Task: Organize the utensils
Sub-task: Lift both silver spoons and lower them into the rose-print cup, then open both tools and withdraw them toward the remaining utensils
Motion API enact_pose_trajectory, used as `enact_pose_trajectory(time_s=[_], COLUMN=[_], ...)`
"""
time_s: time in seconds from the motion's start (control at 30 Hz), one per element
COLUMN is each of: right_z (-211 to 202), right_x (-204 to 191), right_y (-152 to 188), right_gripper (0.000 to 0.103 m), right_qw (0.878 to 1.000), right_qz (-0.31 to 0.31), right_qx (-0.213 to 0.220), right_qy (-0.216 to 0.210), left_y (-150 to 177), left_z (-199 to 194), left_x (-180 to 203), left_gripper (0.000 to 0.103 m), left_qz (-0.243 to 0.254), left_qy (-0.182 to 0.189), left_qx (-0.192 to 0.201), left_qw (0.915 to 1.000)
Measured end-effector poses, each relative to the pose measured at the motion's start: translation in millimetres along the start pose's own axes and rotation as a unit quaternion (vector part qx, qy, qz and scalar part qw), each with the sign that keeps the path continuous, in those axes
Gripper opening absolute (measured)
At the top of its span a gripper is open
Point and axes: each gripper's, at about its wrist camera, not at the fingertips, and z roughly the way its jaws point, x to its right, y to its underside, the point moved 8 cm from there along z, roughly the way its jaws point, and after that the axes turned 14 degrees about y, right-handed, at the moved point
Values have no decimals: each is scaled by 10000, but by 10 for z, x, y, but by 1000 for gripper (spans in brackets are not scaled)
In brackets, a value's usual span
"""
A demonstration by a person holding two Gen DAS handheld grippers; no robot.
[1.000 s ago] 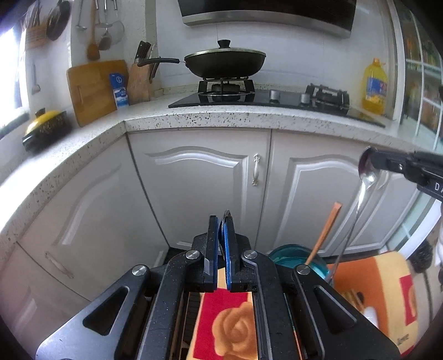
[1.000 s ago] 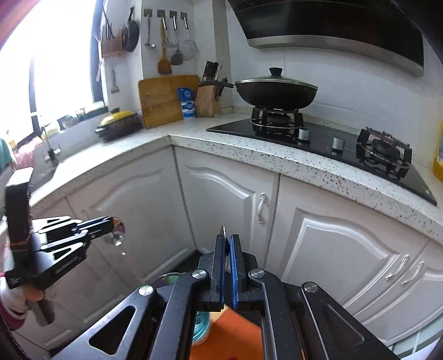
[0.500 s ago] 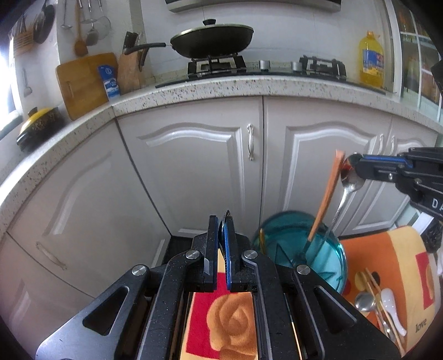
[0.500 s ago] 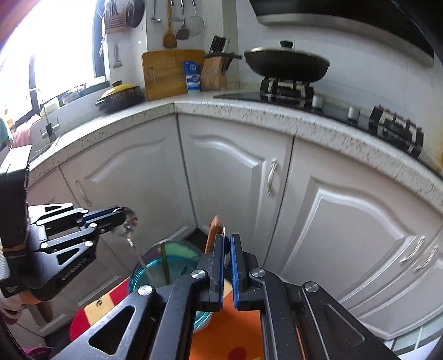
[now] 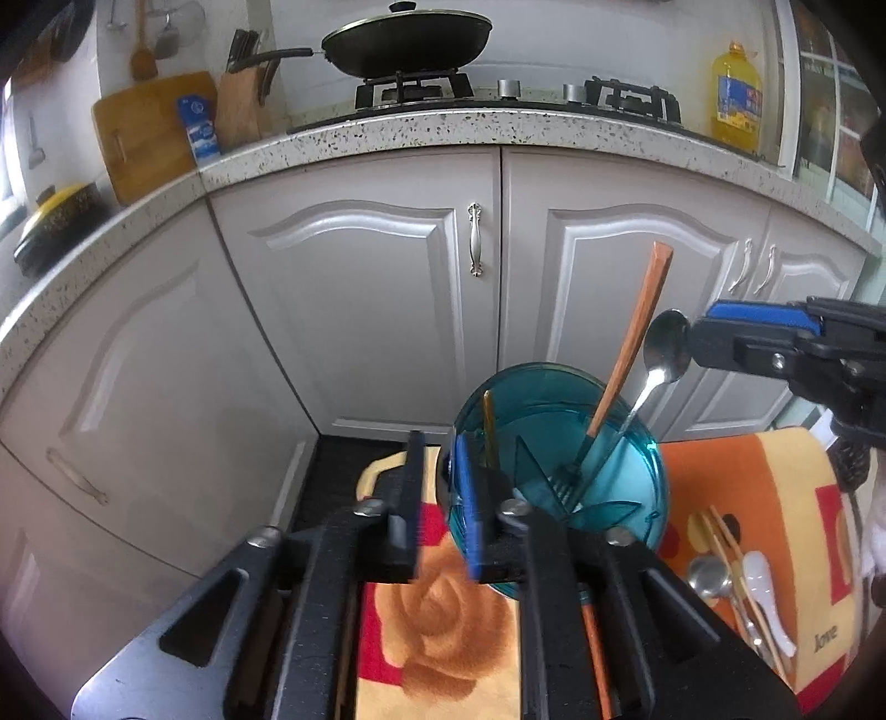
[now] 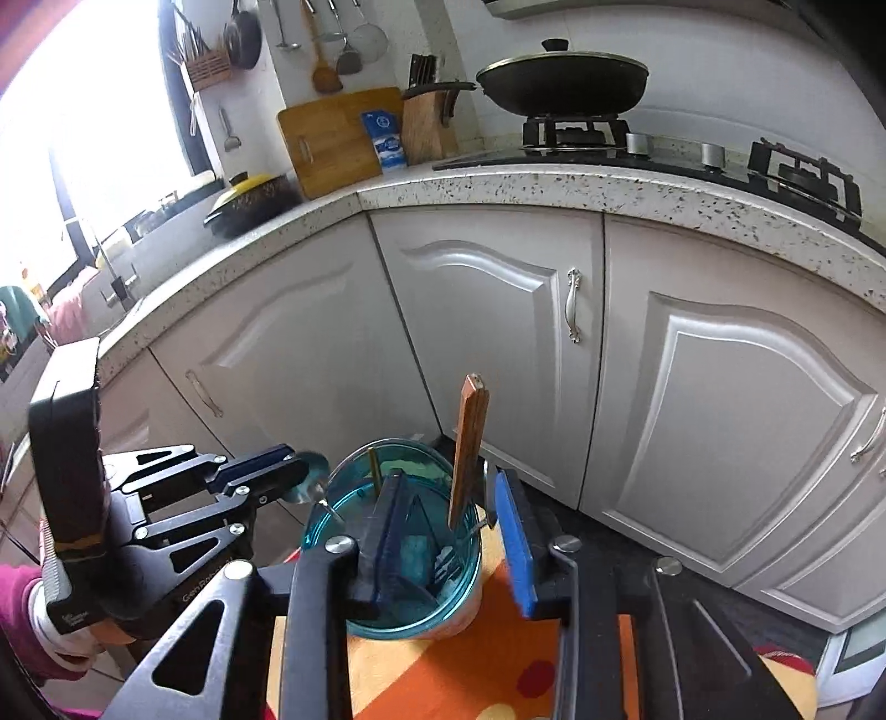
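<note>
Both the left claw (image 5: 440,498) and the right claw (image 6: 454,531), shut a second ago, had just parted slightly over the blue holder (image 5: 554,382), gripping nothing; only the left view showed loose spoons (image 5: 711,576) beside that holder.

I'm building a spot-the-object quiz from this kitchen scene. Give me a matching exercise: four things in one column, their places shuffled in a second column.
Things
1. wok
2. white spoon
3. wooden-handled utensil
4. yellow oil bottle

Places
A. standing in the blue holder
B. standing directly on the countertop
C. lying on the orange mat
D. on a stove burner

Pairs: 1-D, 2-C, 3-A, 4-B
</note>
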Motion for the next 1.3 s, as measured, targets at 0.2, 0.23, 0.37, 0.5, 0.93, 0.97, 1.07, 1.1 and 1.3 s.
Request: enact_pose_trajectory(time_s=[0.2, 0.23, 0.37, 0.5, 0.93, 0.97, 1.07, 1.1, 1.3], right_z=[-71, -86, -162, -232, -594, -630, -704, -725, -819], right_x=[14, 13, -14, -24, 94, 125, 205, 237, 418], right_y=[88, 109, 187, 281, 738, 791, 926, 979, 1354], right_gripper=[31, 31, 32, 35, 38, 38, 39, 40, 40], right_qw=[10000, 9999, 9999, 9999, 9992, 9990, 9985, 9982, 9958], right_qz=[56, 85, 54, 84, 159, 177, 242, 270, 322], right_qx=[-77, -86, -82, -120, -277, -294, -360, -390, -650], right_qy=[10, 1, 42, 43, 242, 278, 337, 365, 555], left_y=[5, 9, 32, 45, 175, 195, 256, 283, 432], left_z=[-111, -125, -215, -338, -756, -776, -806, -812, -824], left_x=[25, 26, 32, 50, 345, 385, 502, 545, 758], left_gripper=[41, 43, 44, 44, 44, 44, 44, 44, 44], left_qz=[-158, -177, -200, -254, -104, -79, -23, -2, 3], left_qy=[117, 129, 128, 157, 383, 421, 535, 581, 927], left_qx=[79, 82, 114, 192, 406, 406, 377, 360, 226], left_qw=[9998, 9997, 9997, 9994, 9984, 9983, 9979, 9977, 9954])
